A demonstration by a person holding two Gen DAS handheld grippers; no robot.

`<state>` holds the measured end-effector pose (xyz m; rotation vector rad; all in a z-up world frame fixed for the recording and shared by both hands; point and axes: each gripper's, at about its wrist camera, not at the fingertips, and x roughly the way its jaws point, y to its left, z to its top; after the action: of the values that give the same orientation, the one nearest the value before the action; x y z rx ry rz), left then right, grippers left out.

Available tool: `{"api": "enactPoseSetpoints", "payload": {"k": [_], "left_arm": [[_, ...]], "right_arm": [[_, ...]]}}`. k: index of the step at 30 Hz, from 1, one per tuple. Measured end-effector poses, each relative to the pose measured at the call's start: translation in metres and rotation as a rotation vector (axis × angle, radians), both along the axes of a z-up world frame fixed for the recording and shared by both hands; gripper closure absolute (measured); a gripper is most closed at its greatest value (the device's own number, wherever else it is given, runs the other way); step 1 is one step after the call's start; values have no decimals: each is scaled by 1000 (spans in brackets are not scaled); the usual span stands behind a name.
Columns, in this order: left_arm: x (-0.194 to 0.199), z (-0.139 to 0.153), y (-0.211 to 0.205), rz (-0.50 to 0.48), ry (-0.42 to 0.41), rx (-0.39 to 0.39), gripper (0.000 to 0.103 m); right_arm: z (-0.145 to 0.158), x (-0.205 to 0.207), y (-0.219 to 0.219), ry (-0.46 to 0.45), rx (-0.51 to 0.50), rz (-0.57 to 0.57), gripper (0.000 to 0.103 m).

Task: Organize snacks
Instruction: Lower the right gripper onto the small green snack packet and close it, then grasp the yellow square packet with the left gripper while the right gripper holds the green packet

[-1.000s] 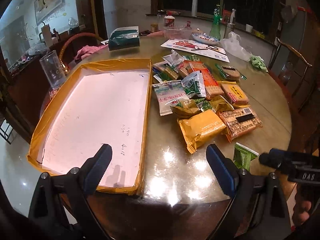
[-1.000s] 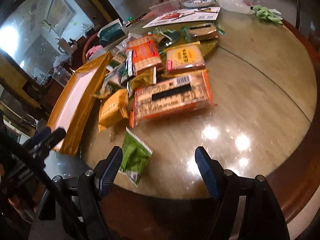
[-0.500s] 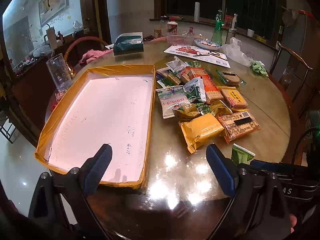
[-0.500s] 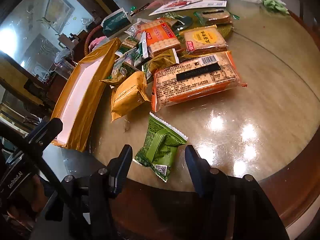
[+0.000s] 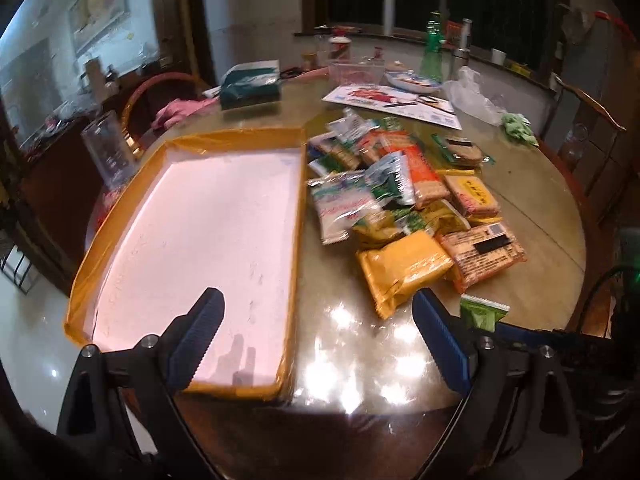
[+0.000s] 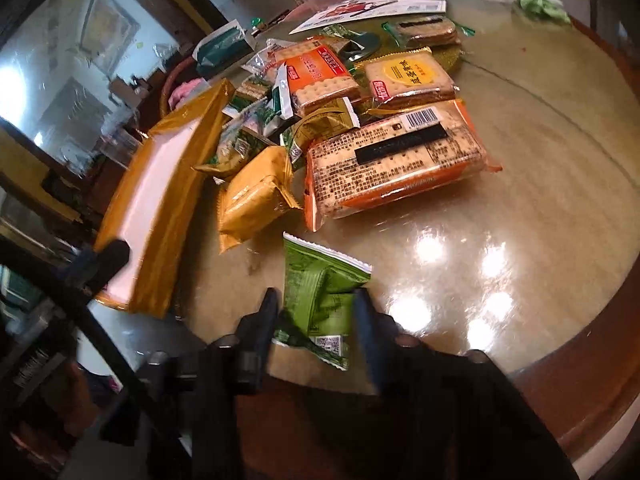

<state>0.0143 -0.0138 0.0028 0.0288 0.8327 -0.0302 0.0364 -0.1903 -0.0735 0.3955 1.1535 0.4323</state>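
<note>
A pile of snack packets (image 5: 404, 200) lies on a round glossy table, right of a shallow box with gold-taped walls (image 5: 298, 200) and a pale floor. A green packet (image 6: 320, 300) lies nearest the table's front edge; it also shows in the left wrist view (image 5: 480, 314). My right gripper (image 6: 314, 306) has closed around the green packet, its fingers touching both sides. My left gripper (image 5: 316, 328) is open and empty, above the table's front edge between the box and the pile.
A yellow packet (image 6: 254, 196) and a large orange cracker pack (image 6: 396, 160) lie just beyond the green one. A clear cup (image 5: 108, 152) stands left of the box. A tissue box (image 5: 250, 88), leaflet, bottles and a plastic bag sit at the far side.
My right gripper moved forward and down onto the green packet and narrowed from wide open to closed around it. My left gripper stayed open and pulled back slightly.
</note>
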Motion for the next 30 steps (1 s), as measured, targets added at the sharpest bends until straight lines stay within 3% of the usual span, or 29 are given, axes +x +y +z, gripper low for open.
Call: {"api": "enactPoseSetpoints", "payload": {"k": [3,6,10,15,20,24,26,30], "left_arm": [[21,-1,-20,-137,38,25,8],[53,-12,-50,-336,114,66,8],[87,-35,-77,-507,247,41,8],[95,-43,-82,-500,258,103,12],[65,-38,-79,-565,338,-9,12],[60,-34,-86,-565,283,52,12],[71,-31,-83,-550,267,58,12],[107,-41,-84,-547,319,31,12]], "right_arm": [[0,1,-7,-19,-22,2,69],[-1,1,-21,-30,-46,-34,69],[-4,-3,-39,-25,-33,-66,69],[-5,-10,-46,-28,-15,-74,69],[-6,-10,-49,-37,3,-64,69],[-8,-8,-51,-46,21,-55,69],[-8,-8,-51,-46,24,-54,69],[-8,-9,-53,-45,24,-54,69]]}}
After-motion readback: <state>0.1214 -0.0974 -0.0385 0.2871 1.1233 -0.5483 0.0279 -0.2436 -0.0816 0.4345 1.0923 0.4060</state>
